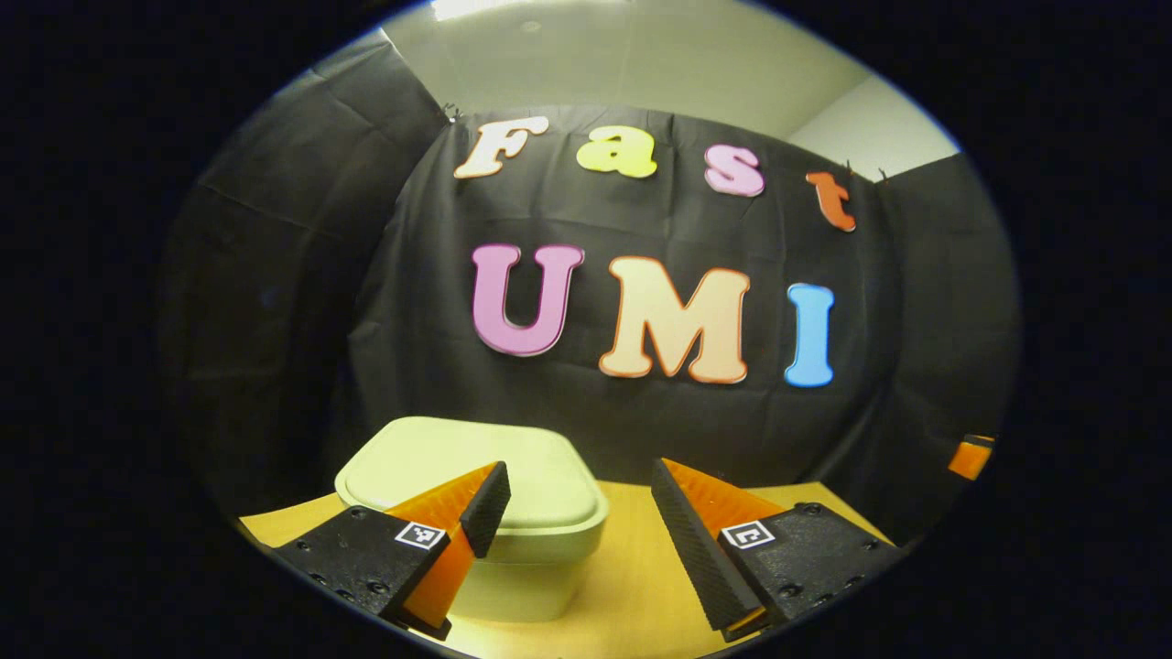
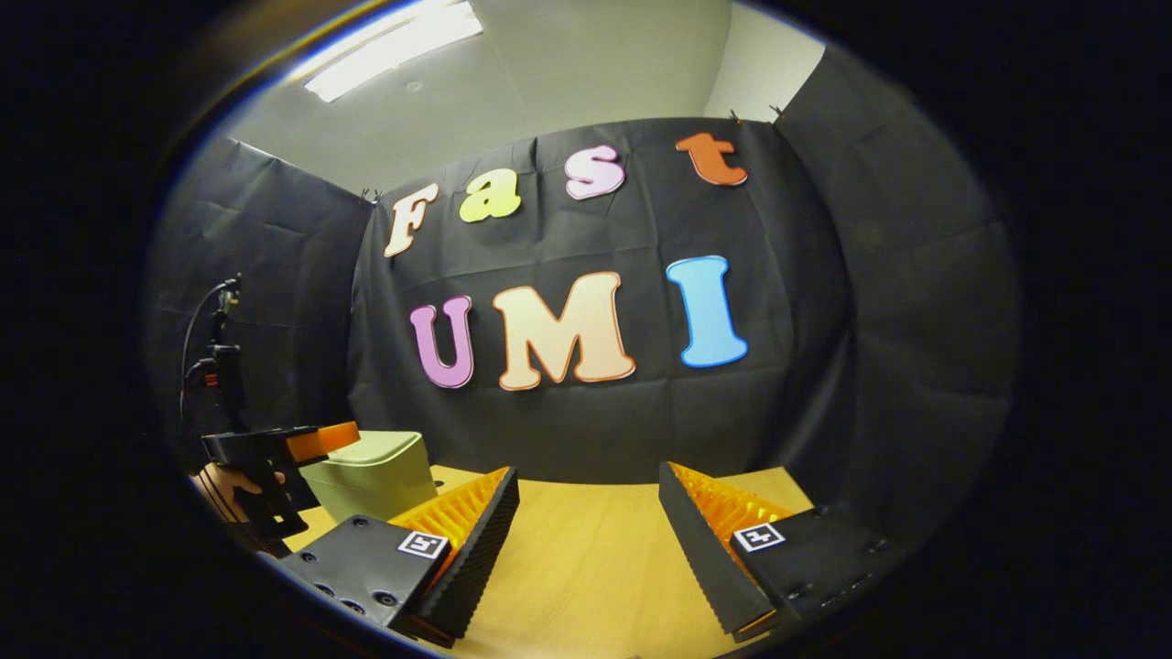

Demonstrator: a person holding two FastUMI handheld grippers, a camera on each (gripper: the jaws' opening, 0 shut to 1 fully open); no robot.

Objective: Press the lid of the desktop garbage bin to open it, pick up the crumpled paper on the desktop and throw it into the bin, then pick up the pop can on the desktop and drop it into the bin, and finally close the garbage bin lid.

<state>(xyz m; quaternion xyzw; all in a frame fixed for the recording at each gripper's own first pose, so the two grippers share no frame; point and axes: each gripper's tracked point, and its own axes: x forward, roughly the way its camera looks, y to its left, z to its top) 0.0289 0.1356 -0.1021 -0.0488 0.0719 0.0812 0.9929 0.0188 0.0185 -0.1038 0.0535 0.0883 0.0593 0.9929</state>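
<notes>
Hovering left tool (image 1: pixel 579 506) wide, empty, just before bin (image 1: pixel 476 499), lid (image 1: pixel 467 467) shut, presumably lining up to press; holding right tool (image 2: pixel 588 513) wide, empty, well right of bin, above surface (image 2: pixel 586 549).

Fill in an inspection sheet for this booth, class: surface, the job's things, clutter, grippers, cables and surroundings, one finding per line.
Surface: wooden desktop, bare where it shows.
Job's things: pale green garbage bin on the desktop, lid closed; paper and can: nothing seen.
Clutter: nothing seen.
Grippers: left hand-held gripper open, just before the bin, not touching it; right hand-held gripper open over bare desktop, holding nothing.
Cables: dark cable rising above the left unit.
Surroundings: black cloth walls, pale ceiling, ceiling light.
</notes>
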